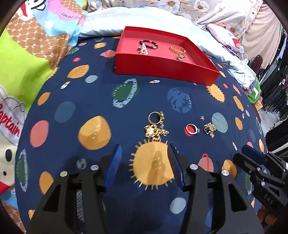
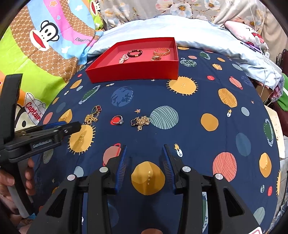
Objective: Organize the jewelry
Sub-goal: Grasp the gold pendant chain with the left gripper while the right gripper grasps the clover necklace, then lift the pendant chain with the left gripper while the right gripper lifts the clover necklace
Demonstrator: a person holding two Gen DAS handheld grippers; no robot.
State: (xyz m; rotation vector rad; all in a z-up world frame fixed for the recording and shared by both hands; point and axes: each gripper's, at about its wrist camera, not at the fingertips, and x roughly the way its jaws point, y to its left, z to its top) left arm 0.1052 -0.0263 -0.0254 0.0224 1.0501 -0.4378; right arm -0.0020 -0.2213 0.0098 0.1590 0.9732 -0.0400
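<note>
Shallow red cardboard tray (image 2: pixel 133 72), rectangular, open-topped, matte; stands at the far side of the bed. Contents: dark red beaded bracelet (image 2: pixel 135 53), round and glossy, with a pale pinkish-white chain-link piece (image 2: pixel 123 58) touching its near-left edge; gold link bangle (image 2: pixel 161 51), with a small dark-and-gold ornament (image 2: pixel 155 58) just in front of it.

Loose items, on the sheet near the tongs, well apart from the tray: gold chain with a red clover-shaped charm (image 2: pixel 93 115), heaped; silver ring with a clear stone (image 2: pixel 117 120), lying on a red printed disc; gold chain with a black clover-shaped pendant (image 2: pixel 141 122), bunched, just right of the ring.

Left tongs (image 1: pixel 144 165): black frame, blue ribbed pads, spread wide, holding nothing; poised just short of the red-charm chain. Right tongs (image 2: pixel 144 165): same build, likewise wide open and empty, above the sheet on the near side of the ring and black-pendant chain.

Surface: navy cotton bed sheet (image 2: pixel 198 144) printed with planets, suns and stars in ochre, coral and teal. Surroundings: pale blue satin quilt (image 2: pixel 162 27) behind the tray; cartoon monkey-print bedding (image 2: pixel 45 36) to the left; floral fabric (image 2: pixel 180 7) at the back.
</note>
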